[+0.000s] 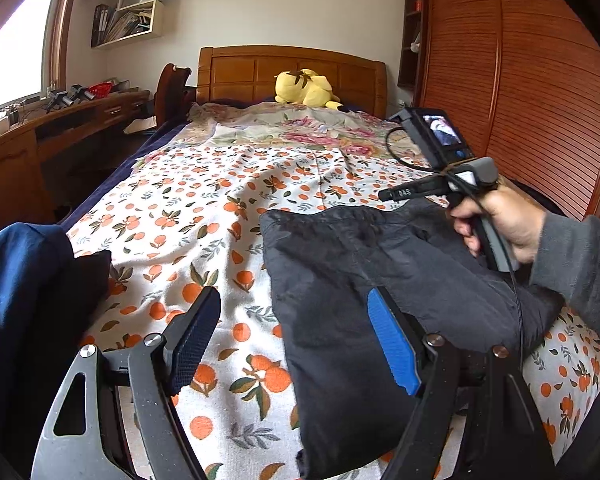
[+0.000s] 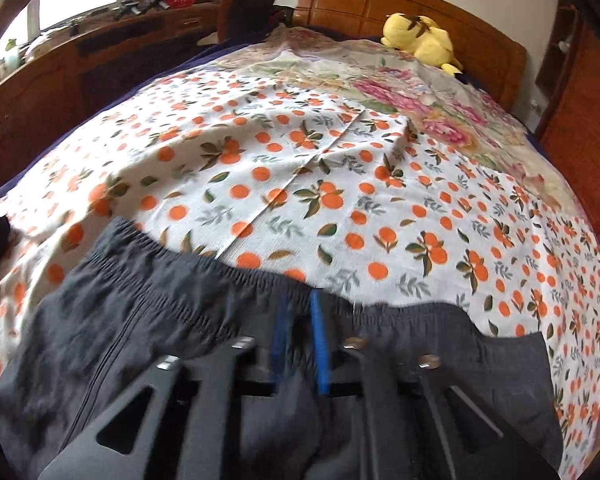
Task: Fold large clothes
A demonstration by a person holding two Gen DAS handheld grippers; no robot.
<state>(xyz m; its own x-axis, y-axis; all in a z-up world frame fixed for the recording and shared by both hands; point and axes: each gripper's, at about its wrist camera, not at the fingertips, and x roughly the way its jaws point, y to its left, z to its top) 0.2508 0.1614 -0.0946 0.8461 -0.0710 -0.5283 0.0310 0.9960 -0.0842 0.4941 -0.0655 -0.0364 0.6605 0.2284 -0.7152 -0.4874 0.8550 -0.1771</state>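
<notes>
A pair of dark grey trousers (image 2: 148, 320) lies across the lower part of both views on a bed covered with an orange-print sheet (image 1: 188, 216). In the right wrist view the gathered elastic waistband (image 2: 188, 276) runs from lower left to lower centre, its edge facing the headboard (image 1: 292, 68) at the top of the frame.

The left hand-held gripper (image 1: 296, 340) is spread wide — one black pad (image 1: 194, 332) over bare sheet, the blue pad (image 1: 392, 344) over the trousers' dark cloth, nothing pinched between them. The right hand-held gripper (image 2: 302, 344) sits low at the centre of its own view with its blue pads (image 2: 320, 344) a narrow gap apart, right at the waistband; the frame is blurred, and I cannot tell whether any cloth is caught in that gap. In the left wrist view a hand (image 1: 496, 220) in a grey sleeve holds that tool above the trousers at the right of the frame.

This looks like an early step: taking hold of the waistband so the trousers can be folded over. The next move likely calls for a firm pinch on the elastic edge with the right tool — and the left one closing on the cloth beneath it, so both lift together.
</notes>
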